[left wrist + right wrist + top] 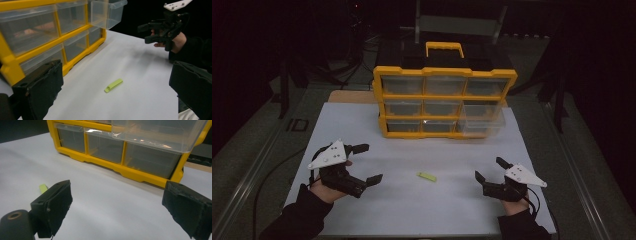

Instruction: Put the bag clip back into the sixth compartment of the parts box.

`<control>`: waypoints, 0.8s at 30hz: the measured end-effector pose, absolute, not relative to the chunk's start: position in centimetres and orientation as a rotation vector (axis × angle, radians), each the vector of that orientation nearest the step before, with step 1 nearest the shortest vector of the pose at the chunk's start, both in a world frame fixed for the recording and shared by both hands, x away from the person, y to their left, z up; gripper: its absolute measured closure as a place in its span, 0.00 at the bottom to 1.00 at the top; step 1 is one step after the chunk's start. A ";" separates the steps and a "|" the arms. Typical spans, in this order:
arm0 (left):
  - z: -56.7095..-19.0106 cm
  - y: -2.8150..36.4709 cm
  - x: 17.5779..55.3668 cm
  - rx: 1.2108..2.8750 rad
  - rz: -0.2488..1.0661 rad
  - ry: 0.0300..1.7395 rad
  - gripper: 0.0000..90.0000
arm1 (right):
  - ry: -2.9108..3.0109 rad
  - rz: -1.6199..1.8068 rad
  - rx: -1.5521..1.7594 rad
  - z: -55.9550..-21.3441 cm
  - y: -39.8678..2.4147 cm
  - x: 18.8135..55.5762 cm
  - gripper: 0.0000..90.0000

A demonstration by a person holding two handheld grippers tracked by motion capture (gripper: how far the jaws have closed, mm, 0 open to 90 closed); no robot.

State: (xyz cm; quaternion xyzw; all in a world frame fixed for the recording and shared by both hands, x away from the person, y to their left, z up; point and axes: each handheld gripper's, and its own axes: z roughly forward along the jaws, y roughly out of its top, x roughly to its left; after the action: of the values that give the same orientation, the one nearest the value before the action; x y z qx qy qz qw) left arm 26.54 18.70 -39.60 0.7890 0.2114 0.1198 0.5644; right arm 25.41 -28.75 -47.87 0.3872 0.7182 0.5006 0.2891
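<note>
A small lime-green piece lies on the white table top, between my two grippers and touched by neither. My left gripper is open at the left, its jaws pointing right toward the piece. Its own view shows the jaws spread wide around bare table. My right gripper is open at the right, nothing between its jaws. The green piece peeks out behind its left jaw. The right gripper also shows in the left gripper view, held in a hand.
A yellow organizer with clear drawers and a yellow handle stands at the table's back. Its middle-row right drawer is pulled out and looks empty. Dark floor and a metal frame surround the table.
</note>
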 end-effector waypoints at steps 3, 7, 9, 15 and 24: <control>-39.3 18.0 27.1 1.865 0.267 0.479 0.00 | 1.918 1.337 1.033 -47.8 -28.7 25.4 0.10; -39.2 17.0 27.8 1.875 0.253 0.457 0.00 | 1.918 1.340 1.030 -47.8 -28.7 25.3 0.10; -39.3 16.6 28.1 1.880 0.249 0.448 0.00 | 1.921 1.341 1.029 -47.8 -28.7 25.4 0.10; -39.8 15.1 29.0 1.894 0.245 0.428 0.00 | 1.921 1.341 1.023 -47.8 -28.7 25.3 0.10; -41.9 12.7 30.7 1.926 0.213 0.402 0.09 | 1.921 1.339 1.022 -47.8 -28.7 25.3 0.10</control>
State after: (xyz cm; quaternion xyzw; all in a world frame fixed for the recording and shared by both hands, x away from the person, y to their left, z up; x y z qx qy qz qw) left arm 30.74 12.71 -41.93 0.8135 0.1699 0.0900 0.5489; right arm 25.34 -28.70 -47.80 0.3831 0.7197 0.5016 0.2892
